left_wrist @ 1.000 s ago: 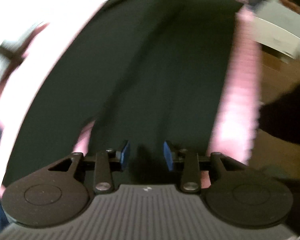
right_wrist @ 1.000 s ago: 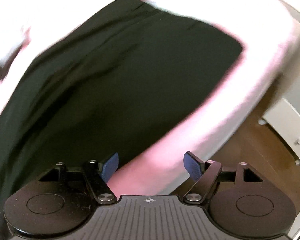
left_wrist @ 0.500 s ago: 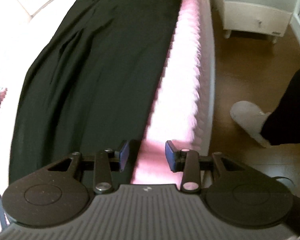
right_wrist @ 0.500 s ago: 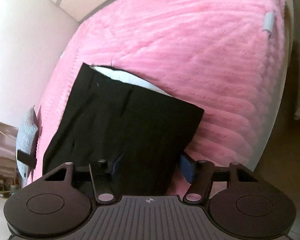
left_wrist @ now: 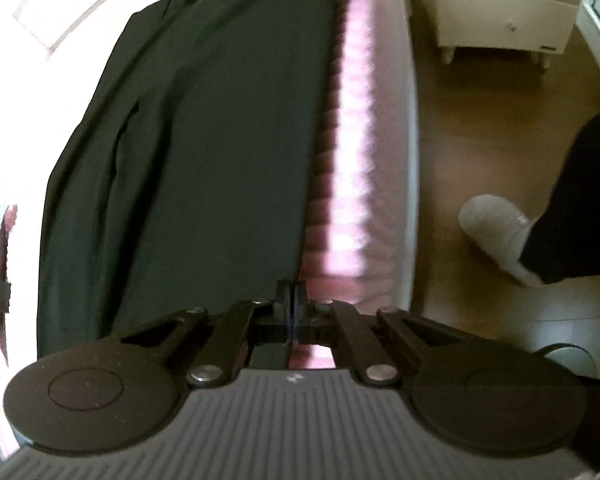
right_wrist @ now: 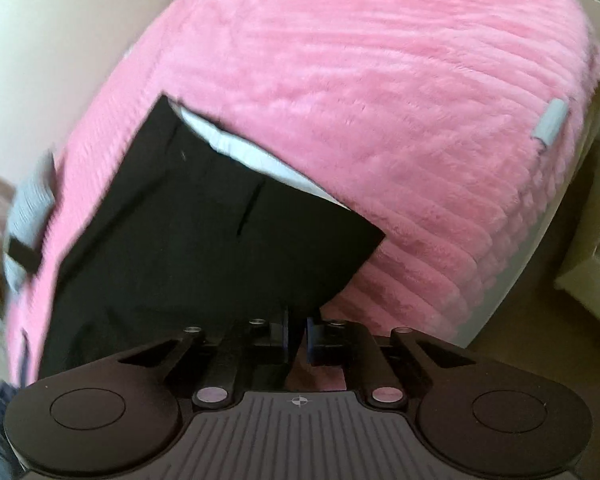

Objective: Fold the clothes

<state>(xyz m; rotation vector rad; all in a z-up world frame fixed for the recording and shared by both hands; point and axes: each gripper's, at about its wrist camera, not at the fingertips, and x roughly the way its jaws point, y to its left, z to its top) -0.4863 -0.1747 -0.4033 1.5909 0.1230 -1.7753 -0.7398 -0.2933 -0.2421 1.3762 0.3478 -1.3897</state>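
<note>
On the pink blanket [right_wrist: 400,92], the black trousers [left_wrist: 204,152] lay flat, long axis along the bed edge, waistband far from the left gripper [left_wrist: 291,300]. That gripper was fully closed at the hem edge; whether cloth was pinched could not be told. The right gripper [right_wrist: 297,334] had just been closing, a narrow gap left, at the trousers' near corner.

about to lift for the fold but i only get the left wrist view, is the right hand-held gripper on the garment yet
Observer: The right hand-held gripper is at the near edge of the black garment. Its jaws have just been closing to a narrow gap; I cannot tell whether cloth is pinched.
Operator: what does the far end look like
Observer: A white lining shows along the far edge, like an opening.
Operator: anything else on the blanket past it
Observer: A small grey tag sits near the right edge of the pink blanket.
</note>
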